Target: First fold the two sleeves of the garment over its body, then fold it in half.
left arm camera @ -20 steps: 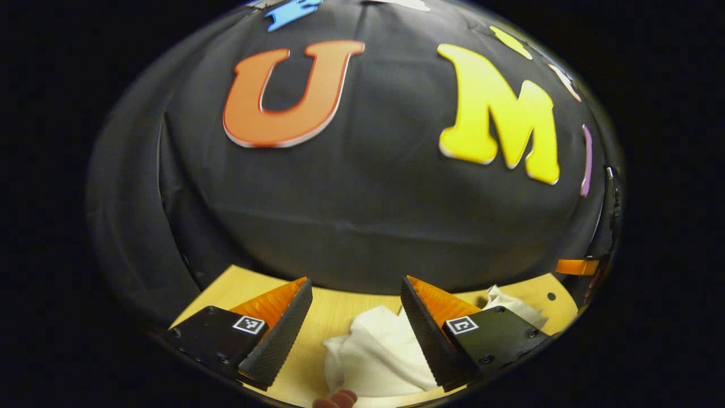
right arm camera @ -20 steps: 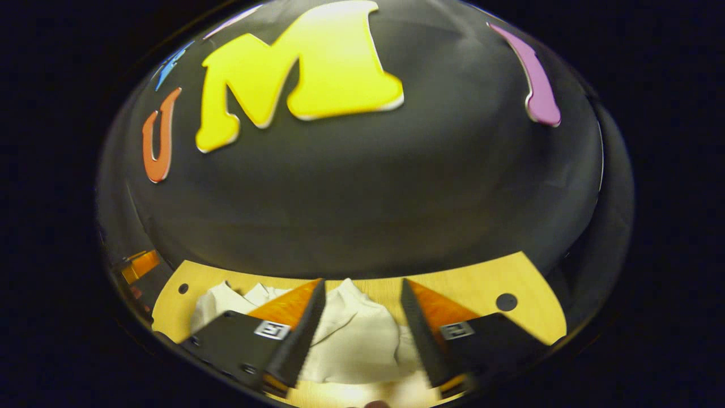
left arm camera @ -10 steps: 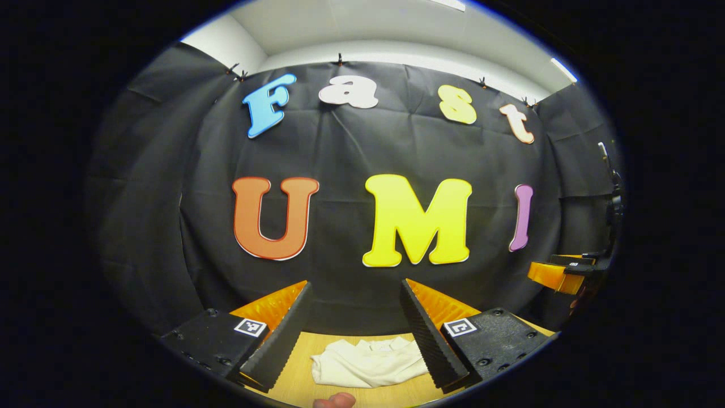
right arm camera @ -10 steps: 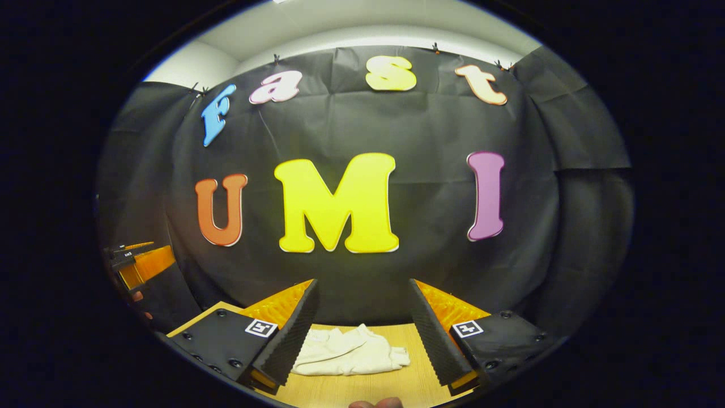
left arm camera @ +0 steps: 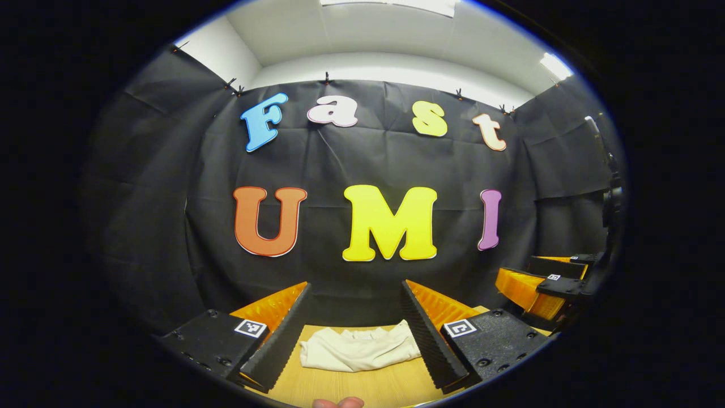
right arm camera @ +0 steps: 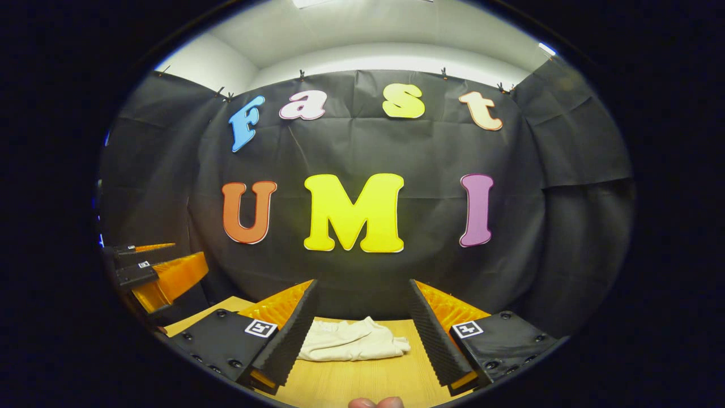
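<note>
Garment [left arm camera: 359, 352] lies bunched on the table [left arm camera: 362, 386]; both tongs [left arm camera: 355, 334] [right arm camera: 362, 334] spread, empty.

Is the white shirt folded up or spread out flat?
Folded: the white shirt lies as a small bunched bundle on the table, no sleeves sticking out.

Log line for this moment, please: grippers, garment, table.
left gripper: open, holding nothing | right gripper: open, holding nothing | garment: bunched on table, apart from both grippers
</note>
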### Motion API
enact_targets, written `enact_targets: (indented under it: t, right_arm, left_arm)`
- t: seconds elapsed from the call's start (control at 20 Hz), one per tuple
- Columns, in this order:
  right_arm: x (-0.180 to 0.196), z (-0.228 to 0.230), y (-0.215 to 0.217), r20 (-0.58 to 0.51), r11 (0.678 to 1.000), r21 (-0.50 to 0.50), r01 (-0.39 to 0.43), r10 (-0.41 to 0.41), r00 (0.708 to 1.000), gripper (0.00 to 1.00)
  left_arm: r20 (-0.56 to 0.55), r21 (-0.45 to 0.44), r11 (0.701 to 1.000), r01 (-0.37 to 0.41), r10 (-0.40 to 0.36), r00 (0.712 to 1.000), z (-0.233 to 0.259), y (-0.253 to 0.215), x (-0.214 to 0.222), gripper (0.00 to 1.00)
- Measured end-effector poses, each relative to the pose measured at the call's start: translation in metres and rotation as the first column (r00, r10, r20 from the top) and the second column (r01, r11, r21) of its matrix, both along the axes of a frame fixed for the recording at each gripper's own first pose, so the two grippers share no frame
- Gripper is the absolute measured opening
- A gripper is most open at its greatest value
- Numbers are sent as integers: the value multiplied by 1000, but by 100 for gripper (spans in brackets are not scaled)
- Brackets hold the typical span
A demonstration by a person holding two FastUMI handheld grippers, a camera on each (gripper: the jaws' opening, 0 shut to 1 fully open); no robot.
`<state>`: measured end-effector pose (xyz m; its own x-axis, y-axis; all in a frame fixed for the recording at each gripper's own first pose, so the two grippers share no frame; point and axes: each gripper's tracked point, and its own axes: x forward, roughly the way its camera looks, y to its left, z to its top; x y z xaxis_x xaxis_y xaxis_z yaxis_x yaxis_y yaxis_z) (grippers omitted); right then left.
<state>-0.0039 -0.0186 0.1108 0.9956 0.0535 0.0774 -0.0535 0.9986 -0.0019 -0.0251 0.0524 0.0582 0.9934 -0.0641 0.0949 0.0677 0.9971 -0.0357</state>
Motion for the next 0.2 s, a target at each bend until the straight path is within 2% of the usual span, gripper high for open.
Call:
enact_targets:
  t: [0.2]
  right_arm:
    - [-12,-1,10,13,1000,-17,-15,15,1000,96]
  left_arm:
    - [-31,8,1000,-1,1,1000,-16,-8,-6,97]
